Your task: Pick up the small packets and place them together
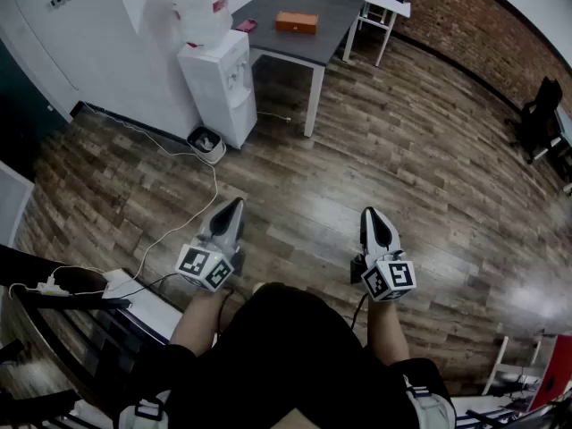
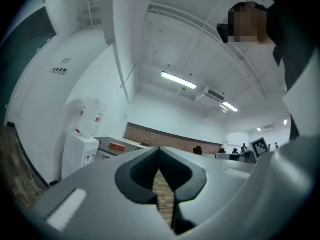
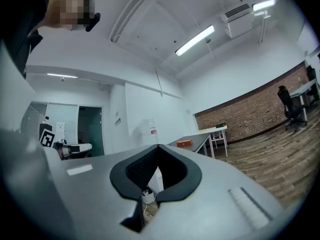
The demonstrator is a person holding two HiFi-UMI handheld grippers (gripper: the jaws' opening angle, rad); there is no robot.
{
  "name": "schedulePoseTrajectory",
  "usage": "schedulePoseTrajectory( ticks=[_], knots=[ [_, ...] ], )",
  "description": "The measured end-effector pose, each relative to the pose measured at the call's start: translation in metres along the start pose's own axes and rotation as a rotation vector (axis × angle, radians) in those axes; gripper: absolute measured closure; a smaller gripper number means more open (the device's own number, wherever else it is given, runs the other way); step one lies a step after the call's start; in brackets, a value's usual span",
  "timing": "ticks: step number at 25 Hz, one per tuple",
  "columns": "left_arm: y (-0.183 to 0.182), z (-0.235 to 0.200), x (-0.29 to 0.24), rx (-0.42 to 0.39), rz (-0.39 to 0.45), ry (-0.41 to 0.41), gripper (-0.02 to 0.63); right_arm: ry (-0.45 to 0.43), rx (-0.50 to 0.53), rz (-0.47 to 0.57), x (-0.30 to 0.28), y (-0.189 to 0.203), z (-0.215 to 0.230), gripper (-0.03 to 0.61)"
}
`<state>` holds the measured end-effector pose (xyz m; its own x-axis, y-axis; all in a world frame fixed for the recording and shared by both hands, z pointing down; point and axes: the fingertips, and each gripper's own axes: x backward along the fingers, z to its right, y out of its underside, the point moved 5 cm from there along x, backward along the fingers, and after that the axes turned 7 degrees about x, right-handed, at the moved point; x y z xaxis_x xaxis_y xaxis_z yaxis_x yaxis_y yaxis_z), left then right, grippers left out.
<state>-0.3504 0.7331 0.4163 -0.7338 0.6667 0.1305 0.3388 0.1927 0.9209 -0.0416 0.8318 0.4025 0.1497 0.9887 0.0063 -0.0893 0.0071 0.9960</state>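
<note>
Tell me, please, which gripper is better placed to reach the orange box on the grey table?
Neither has a real edge. The left gripper and right gripper are both shut, empty and side by side over the wooden floor, far from the orange box on the grey table.

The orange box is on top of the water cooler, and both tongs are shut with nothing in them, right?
Not quite. The orange box sits on the gray table, not on the water cooler, as the head view shows. The rest is right: the left tongs and the right tongs are both shut with nothing in them.
</note>
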Motion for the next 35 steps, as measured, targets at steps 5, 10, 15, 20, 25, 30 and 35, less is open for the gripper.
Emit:
schedulePoseTrajectory(
  ticks=[5,10,15,20,25,30,35],
  knots=[
    [-0.005,-0.005,0.002,0.009,0.001,-0.011,0.614,0.008,-0.044,0.031,0.0,0.004,0.002,0.578],
    [-0.005,-0.01,0.0,-0.002,0.001,-0.016,0.614,-0.003,-0.041,0.027,-0.007,0.007,0.003,0.577],
    [-0.008,-0.016,-0.001,-0.012,0.001,-0.016,0.614,-0.02,-0.032,0.011,-0.018,0.008,-0.002,0.578],
    [-0.012,-0.03,0.004,-0.002,0.017,-0.023,0.614,-0.028,-0.071,0.029,-0.031,0.008,-0.008,0.577],
    [-0.016,-0.051,0.007,0.001,0.008,-0.033,0.614,0.027,-0.067,0.032,-0.04,0.007,-0.009,0.577],
    [-0.018,-0.062,0.009,0.1,0.026,-0.003,0.614,0.098,-0.055,-0.029,-0.049,0.018,-0.019,0.576],
    [-0.006,-0.072,0.013,0.11,-0.013,-0.009,0.614,0.102,-0.07,-0.04,-0.05,0.029,-0.032,0.576]
  ],
)
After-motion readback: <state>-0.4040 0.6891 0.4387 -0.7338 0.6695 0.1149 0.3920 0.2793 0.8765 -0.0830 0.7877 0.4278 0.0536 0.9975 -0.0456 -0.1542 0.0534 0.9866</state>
